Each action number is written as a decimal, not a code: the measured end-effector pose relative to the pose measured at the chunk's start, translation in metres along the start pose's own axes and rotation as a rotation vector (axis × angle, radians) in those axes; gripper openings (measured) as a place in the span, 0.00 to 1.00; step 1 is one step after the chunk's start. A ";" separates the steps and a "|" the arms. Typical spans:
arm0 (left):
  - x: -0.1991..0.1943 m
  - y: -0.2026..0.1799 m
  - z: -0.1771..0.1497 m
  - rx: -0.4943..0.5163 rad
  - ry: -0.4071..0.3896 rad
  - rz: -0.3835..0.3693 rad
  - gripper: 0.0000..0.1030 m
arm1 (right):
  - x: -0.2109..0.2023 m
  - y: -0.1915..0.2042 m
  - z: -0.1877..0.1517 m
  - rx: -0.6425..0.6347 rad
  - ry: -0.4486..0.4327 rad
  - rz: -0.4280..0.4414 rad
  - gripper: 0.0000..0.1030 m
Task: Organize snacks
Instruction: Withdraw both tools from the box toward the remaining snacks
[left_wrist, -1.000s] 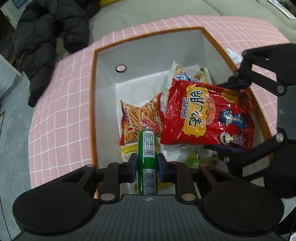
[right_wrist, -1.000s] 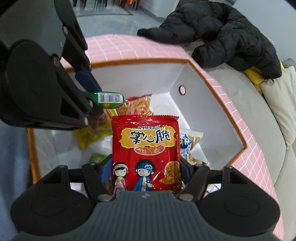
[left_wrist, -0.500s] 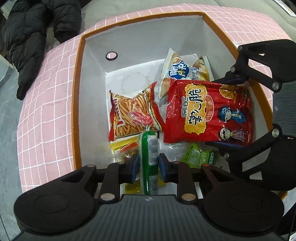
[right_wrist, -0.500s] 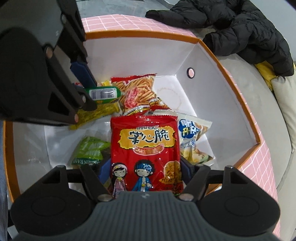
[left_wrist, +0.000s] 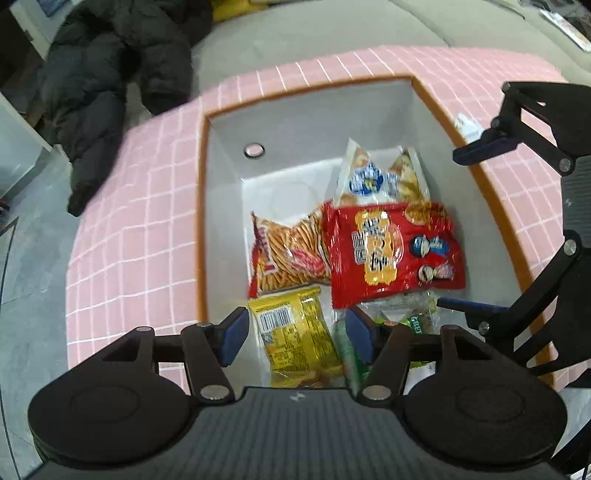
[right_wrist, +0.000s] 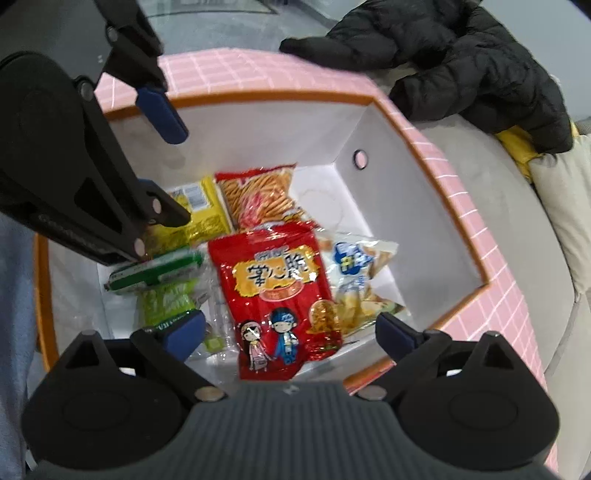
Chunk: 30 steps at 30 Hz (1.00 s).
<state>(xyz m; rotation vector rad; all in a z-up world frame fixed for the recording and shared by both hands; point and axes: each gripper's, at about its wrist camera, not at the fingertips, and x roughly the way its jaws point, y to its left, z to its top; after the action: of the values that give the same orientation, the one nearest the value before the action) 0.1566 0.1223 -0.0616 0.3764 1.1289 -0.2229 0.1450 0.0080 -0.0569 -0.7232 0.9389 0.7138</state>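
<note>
A pink tiled box (left_wrist: 147, 229) (right_wrist: 458, 206) with an orange rim and white inside holds the snacks. My left gripper (left_wrist: 295, 332) (right_wrist: 166, 162) hangs over its near corner, jaws opening, nothing pressed between the pads. The green tube (right_wrist: 155, 273) (left_wrist: 349, 354) lies loose below it, on a green packet (right_wrist: 166, 306) and beside a yellow packet (left_wrist: 295, 332) (right_wrist: 199, 210). My right gripper (right_wrist: 291, 328) (left_wrist: 469, 229) is also opening. The red noodle bag (right_wrist: 273, 288) (left_wrist: 391, 254) lies flat between its spread fingers, untouched.
A stick-snack bag (left_wrist: 288, 254) (right_wrist: 258, 195) and a white-and-blue bag (left_wrist: 380, 177) (right_wrist: 358, 273) lie further in. A round hole (left_wrist: 254, 149) marks the far wall. A black jacket (left_wrist: 99, 92) (right_wrist: 461, 62) lies on the grey sofa (left_wrist: 314, 33).
The left jaws let go of the green tube, which dropped into the box. The right jaws spread off the red bag, which now lies on the other snacks.
</note>
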 end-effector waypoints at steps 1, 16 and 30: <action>-0.005 0.000 0.001 -0.006 -0.011 0.004 0.70 | -0.005 -0.002 -0.001 0.011 -0.009 -0.003 0.92; -0.081 -0.034 0.006 -0.134 -0.255 0.037 0.70 | -0.098 -0.038 -0.049 0.340 -0.252 -0.072 0.93; -0.104 -0.102 0.006 -0.225 -0.452 -0.077 0.73 | -0.155 -0.054 -0.146 0.652 -0.425 -0.174 0.94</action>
<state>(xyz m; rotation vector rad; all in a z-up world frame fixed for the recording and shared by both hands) 0.0817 0.0246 0.0170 0.0743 0.7128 -0.2320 0.0598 -0.1728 0.0343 -0.0645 0.6462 0.3475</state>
